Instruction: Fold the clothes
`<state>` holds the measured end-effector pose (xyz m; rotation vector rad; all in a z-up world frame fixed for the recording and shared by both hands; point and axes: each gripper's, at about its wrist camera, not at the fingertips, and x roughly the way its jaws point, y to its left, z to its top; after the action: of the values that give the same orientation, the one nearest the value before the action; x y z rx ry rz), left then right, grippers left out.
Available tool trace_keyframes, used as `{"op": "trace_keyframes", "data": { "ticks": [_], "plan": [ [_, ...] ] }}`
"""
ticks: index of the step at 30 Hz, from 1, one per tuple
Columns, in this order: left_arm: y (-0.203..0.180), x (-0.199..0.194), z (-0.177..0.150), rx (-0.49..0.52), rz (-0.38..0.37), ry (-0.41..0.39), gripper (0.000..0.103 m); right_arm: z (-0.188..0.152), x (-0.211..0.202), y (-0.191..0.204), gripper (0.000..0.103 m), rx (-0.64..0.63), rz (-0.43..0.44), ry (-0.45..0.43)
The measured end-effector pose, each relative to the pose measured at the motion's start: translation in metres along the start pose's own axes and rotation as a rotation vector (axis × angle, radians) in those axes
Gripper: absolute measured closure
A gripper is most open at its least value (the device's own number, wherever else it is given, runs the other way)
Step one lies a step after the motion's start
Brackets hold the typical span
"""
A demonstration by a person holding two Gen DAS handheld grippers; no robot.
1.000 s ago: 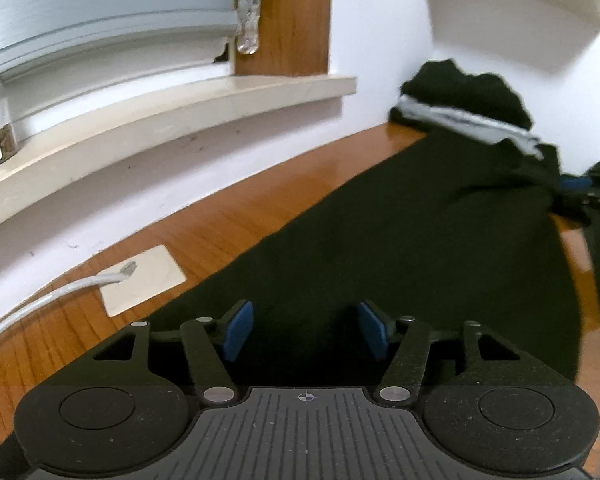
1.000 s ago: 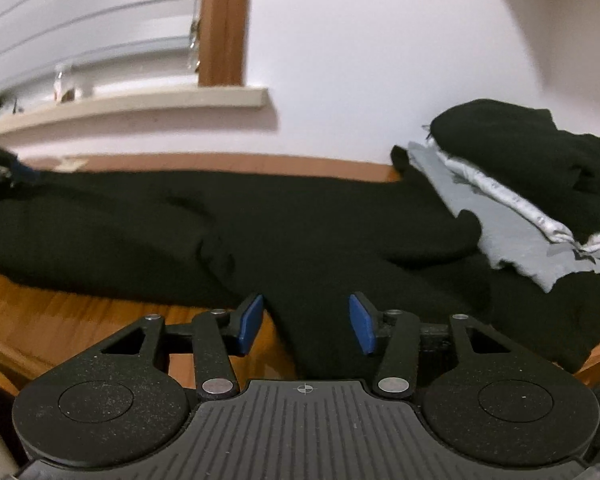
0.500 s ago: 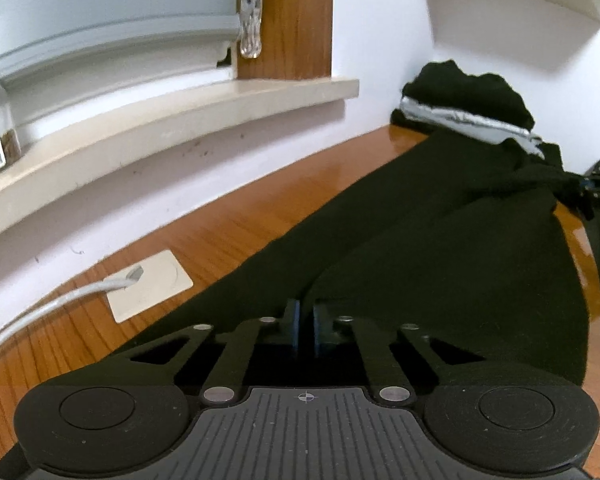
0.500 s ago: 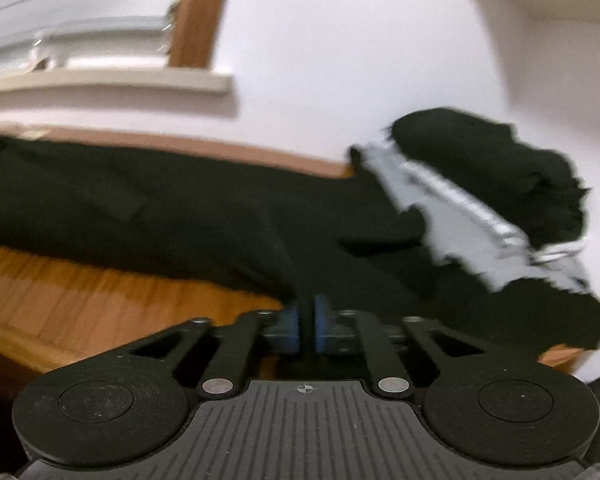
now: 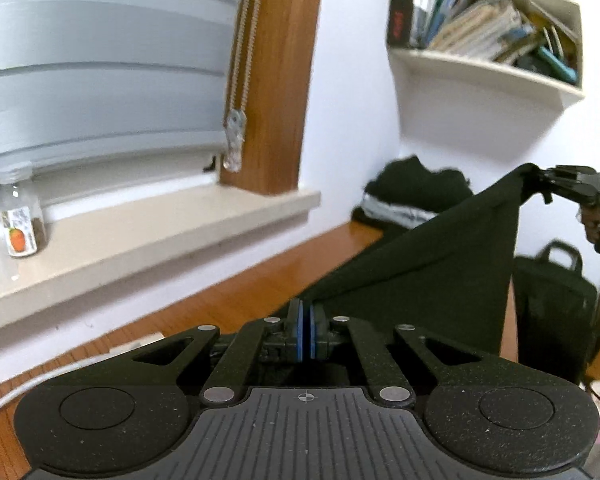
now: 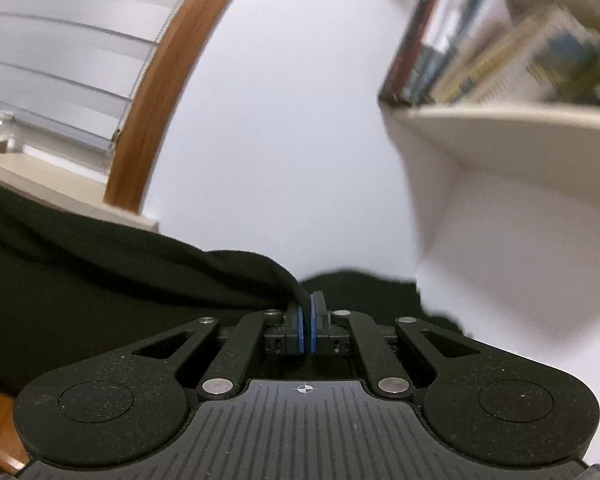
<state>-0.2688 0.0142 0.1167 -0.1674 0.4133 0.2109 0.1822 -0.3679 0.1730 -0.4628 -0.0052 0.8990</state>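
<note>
A black garment (image 5: 440, 264) hangs stretched in the air above the wooden table (image 5: 236, 300). My left gripper (image 5: 306, 320) is shut on one edge of it, blue pads pressed together. At the right of the left wrist view my right gripper (image 5: 540, 178) pinches the opposite corner, held higher. In the right wrist view the right gripper (image 6: 308, 316) is shut on the black cloth (image 6: 120, 272), which drapes away to the left.
A pile of dark and grey clothes (image 5: 408, 196) lies at the table's far corner by the white wall. A windowsill (image 5: 140, 236) carries a small jar (image 5: 20, 216). A shelf of books (image 5: 488, 36) hangs above. A white cable (image 5: 52, 380) and a black bag (image 5: 552, 292) lie nearby.
Both grippers closed on the black garment's edges, then rose, lifting it off the table so it hangs taut between them. Both views tilted upward toward the wall and shelf.
</note>
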Motion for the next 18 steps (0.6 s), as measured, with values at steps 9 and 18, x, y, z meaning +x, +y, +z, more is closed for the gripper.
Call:
{"op": "trace_keyframes", "data": {
  "ticks": [9, 18],
  "plan": [
    [0.065, 0.086, -0.034, -0.15, 0.155, 0.202, 0.097, 0.005, 0.185, 0.033, 0.064, 0.023, 0.04, 0.259],
    [0.071, 0.087, -0.051, -0.155, 0.15, 0.19, 0.073, -0.085, 0.184, 0.01, 0.056, 0.271, 0.082, 0.378]
  ]
}}
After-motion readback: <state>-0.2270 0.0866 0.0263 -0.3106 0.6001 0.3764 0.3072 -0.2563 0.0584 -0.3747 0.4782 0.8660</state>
